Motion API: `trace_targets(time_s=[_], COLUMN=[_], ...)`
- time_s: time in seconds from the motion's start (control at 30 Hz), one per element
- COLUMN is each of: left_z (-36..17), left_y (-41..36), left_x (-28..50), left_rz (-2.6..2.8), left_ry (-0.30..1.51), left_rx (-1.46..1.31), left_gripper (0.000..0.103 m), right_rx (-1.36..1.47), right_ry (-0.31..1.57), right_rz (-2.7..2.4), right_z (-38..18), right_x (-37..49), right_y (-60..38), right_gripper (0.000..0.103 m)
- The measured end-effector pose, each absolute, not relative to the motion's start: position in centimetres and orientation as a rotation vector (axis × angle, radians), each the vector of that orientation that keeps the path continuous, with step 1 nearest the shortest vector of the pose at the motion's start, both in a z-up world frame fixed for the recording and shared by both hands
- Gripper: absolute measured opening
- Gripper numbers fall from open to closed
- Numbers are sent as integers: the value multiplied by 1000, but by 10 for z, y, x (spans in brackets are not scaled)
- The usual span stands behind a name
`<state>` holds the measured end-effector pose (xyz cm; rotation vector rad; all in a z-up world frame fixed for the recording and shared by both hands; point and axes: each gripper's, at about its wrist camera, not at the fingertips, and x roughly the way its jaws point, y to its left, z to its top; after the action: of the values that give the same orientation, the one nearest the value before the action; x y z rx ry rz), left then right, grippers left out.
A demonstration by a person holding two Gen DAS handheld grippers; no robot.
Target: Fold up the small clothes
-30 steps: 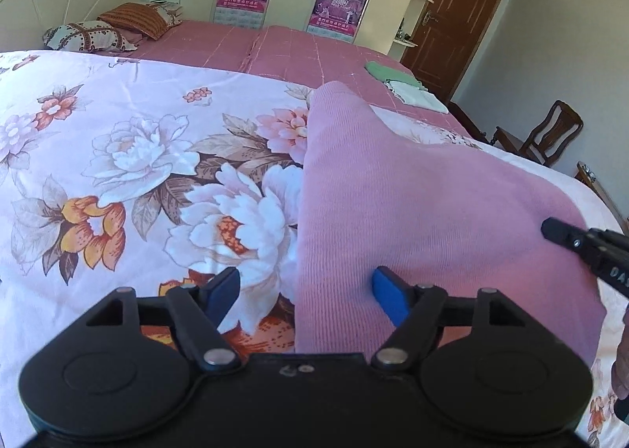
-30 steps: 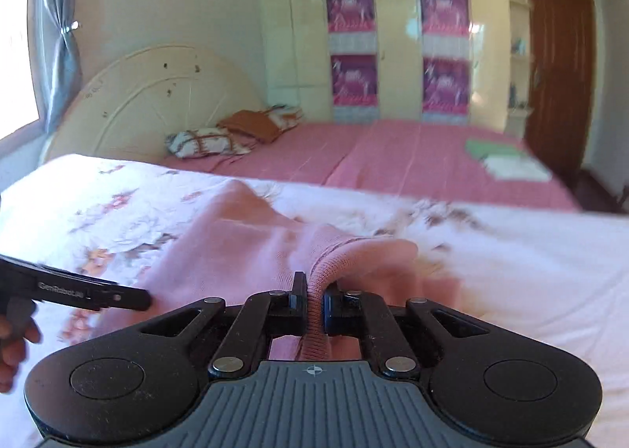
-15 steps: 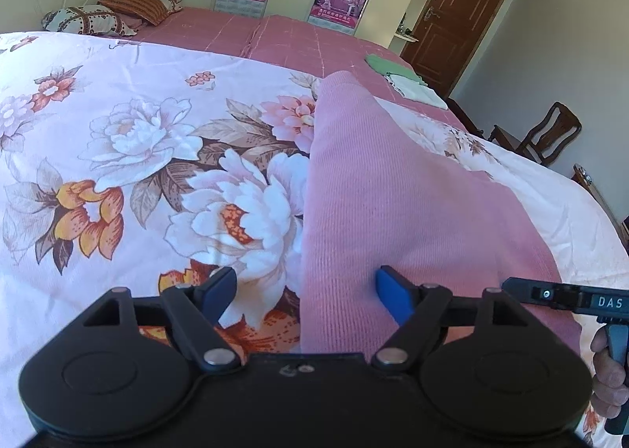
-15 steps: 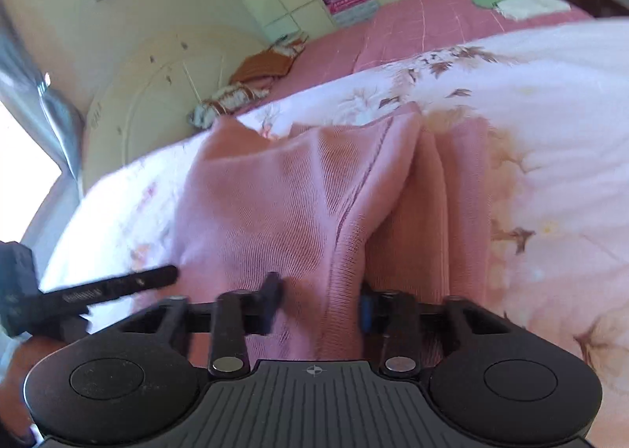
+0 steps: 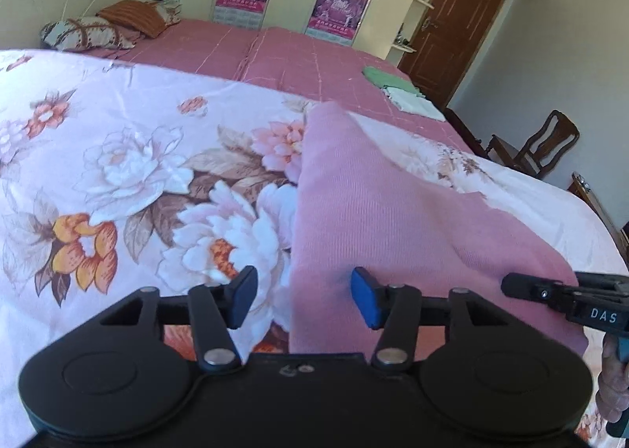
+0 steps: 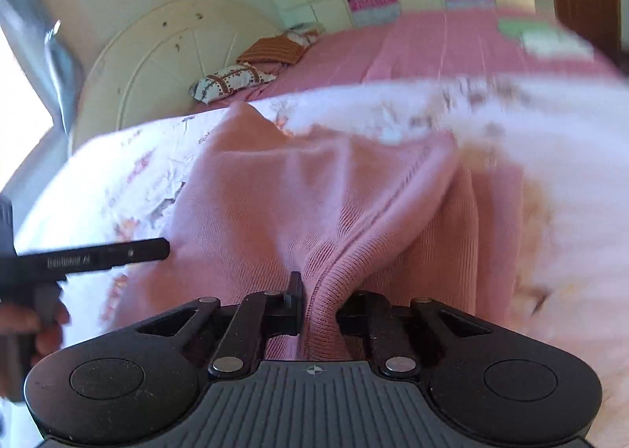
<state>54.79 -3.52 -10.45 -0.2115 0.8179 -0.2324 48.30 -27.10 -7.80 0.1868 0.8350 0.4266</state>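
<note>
A floral quilt [image 5: 118, 172] covers the near part of the bed, with a pink bedsheet [image 5: 283, 54] beyond it. The pink knit garment [image 5: 393, 220] lies on the quilt, right of centre in the left wrist view, its straight left edge running from near to far. The left gripper [image 5: 302, 296] stands wide, straddling that near edge, its blue pads [image 5: 363, 300] gripping nothing. The right gripper [image 6: 318, 306] is drawn narrow, pinching a raised ridge of the garment's ribbed near edge between its fingers [image 6: 294, 290].
</note>
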Motion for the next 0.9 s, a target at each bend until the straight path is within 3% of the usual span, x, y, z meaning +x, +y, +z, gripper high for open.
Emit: trace_targets(time_s=[0.07,0.13,0.17,0.3,0.37,0.4,0.43,0.5,0.57,0.6,0.7,0.83,0.9], left_z=[-95,-95,-102,-120,-113,-108,-105,-101,-100,-102,-118,-126,-127], left_y=[-46,-62,-74,-84,-80,-75,-71,-66,-69,-70,-74,-58,-50], left_x=[549,553,556,563,559,557,556,560,571,577,591,581,584], left_rz=[-259,-266,-254,-270,-277,-285,-295,-318,-299,-299,-257,-240,-266], left_ry=[808,837,863,927,897,871,850,813,812,820,848,807,824], left_rx=[-193,-138,-59,-69,-51,-59,-73,-98,-79,-76,-5,-53,-134], left_gripper=[54,75,78,78,74,70,67,64,64,66,80,83,81], right_rx=[121,91,71,177,266,308,331,368,432,457,439,329,268], right_ry=[757,711,699,921,902,888,865,777,770,783,823,637,733], right_rz=[418,412,395,341,356,357,341,297,263,243,236,308,253], right_z=[-54,-32,-28,-91,-101,-98,-94,-84,-86,-88,-94,-77,-95], right_x=[471,456,451,484,481,477,474,469,479,488,512,510,525], right_y=[-269,-278,-283,-310,-320,-326,-332,-346,-358,-362,-359,-347,-343], right_gripper=[10,10,10,10,11,20,36,47,47,46,5,5,5])
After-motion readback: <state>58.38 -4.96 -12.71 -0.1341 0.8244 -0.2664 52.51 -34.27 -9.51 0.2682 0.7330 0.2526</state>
